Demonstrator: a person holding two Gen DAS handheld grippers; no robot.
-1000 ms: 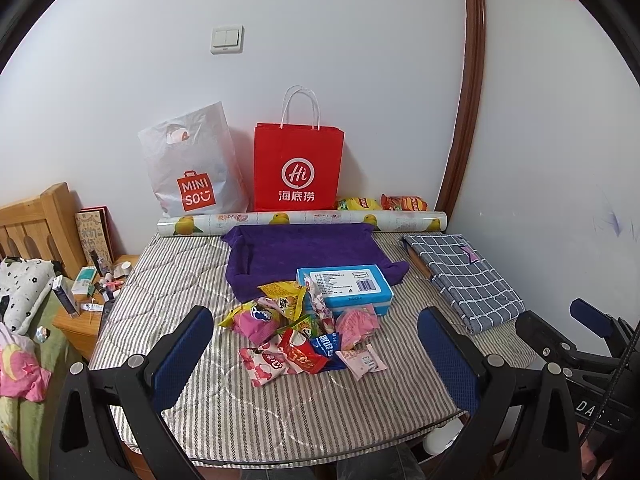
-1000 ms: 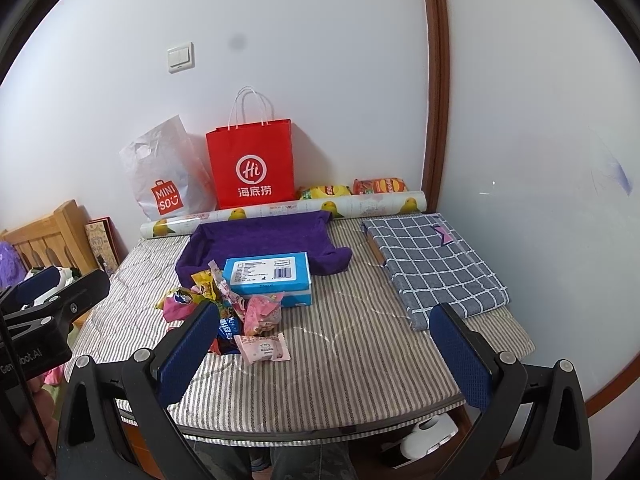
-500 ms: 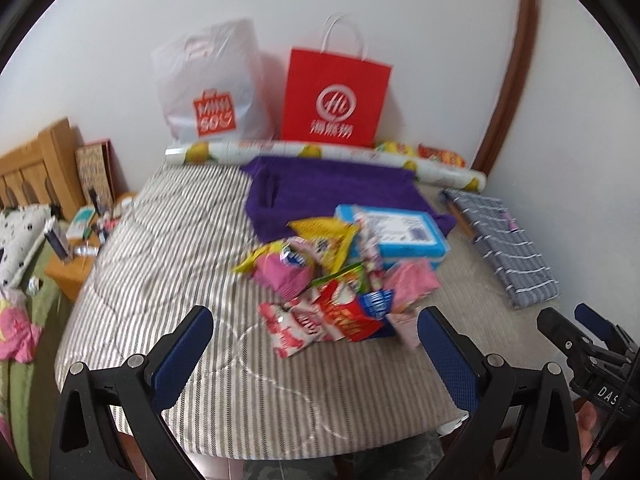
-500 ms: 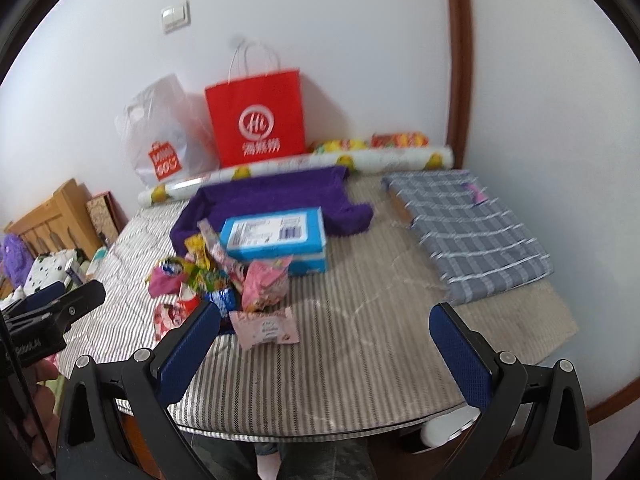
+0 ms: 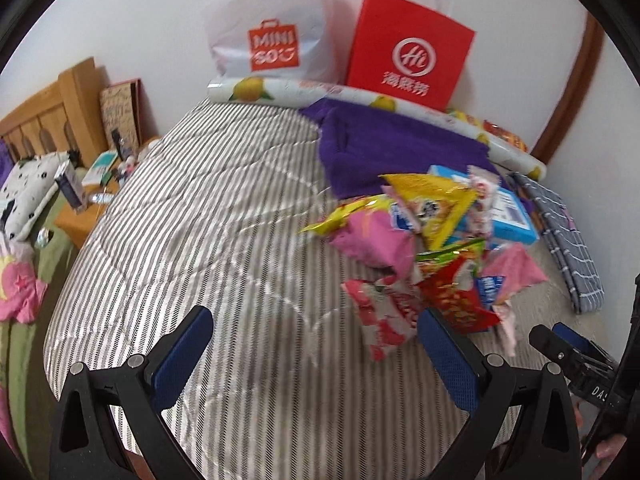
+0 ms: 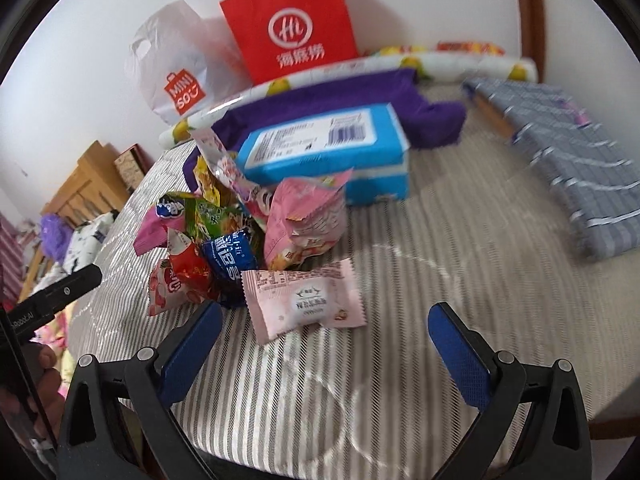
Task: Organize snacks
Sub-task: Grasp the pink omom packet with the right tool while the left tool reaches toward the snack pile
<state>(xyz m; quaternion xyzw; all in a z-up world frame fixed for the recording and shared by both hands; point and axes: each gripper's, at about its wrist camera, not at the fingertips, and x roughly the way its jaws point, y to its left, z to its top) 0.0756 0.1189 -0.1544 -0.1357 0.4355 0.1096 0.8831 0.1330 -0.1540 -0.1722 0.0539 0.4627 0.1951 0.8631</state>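
A pile of snack packets (image 5: 424, 248) lies on the striped mattress (image 5: 208, 224), in front of a blue box (image 6: 324, 148) and a purple cloth basket (image 5: 384, 140). In the right wrist view the pile (image 6: 224, 240) sits left of centre, with a pale pink packet (image 6: 304, 304) nearest. My left gripper (image 5: 316, 344) is open and empty, low over the mattress, left of the pile. My right gripper (image 6: 324, 332) is open and empty, just in front of the pale pink packet.
A red paper bag (image 5: 408, 52), a white MINISO bag (image 5: 272, 40) and a lemon-print roll (image 5: 280, 92) stand along the back wall. A folded grey checked cloth (image 6: 560, 152) lies at the right. A wooden bedside table (image 5: 88, 208) with clutter stands left.
Both grippers have moved forward and down toward the snack pile, which now looks much larger. Both stay open.
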